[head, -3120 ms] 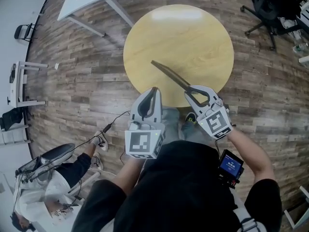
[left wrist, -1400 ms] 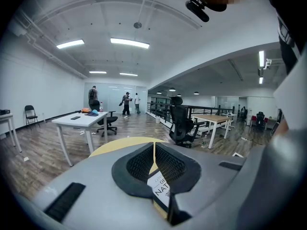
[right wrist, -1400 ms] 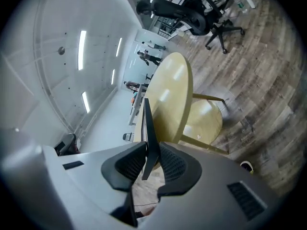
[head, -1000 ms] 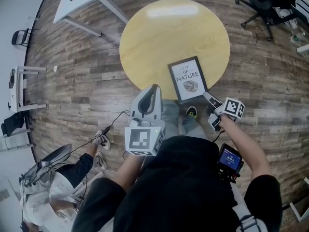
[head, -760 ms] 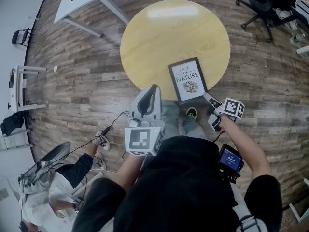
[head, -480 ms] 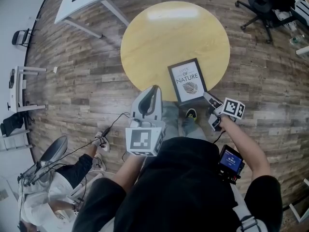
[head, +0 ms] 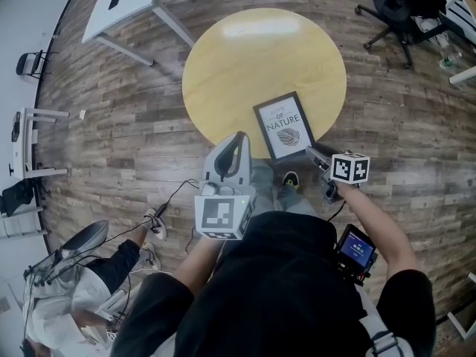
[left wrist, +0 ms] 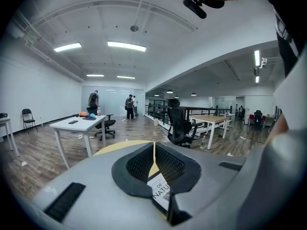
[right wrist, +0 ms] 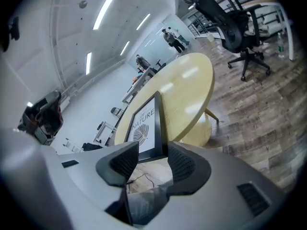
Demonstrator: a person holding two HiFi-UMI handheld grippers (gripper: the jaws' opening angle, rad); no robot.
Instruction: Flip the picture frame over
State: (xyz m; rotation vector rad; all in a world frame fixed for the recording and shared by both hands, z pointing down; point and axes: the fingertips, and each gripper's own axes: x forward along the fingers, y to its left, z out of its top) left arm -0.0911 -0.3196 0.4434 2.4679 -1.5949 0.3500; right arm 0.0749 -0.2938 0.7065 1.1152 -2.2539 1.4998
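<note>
Black-rimmed picture frame with a white leaf print [head: 283, 127] lies print-up on the round yellow wooden table [head: 245, 58], at its near edge. My right gripper [head: 316, 157] sits just off that edge. Its jaws have just been opening and are now spread, with the frame's near corner in the gap and the pads off it. My left gripper [head: 239, 137] hangs short of the table, jaws pressed together, empty.

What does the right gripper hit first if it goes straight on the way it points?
The picture frame. Its near corner sits between the jaws of the right gripper, which have just been opening and seem not to clamp it. The frame lies face up on the round table, so contact would likely be immediate.
</note>
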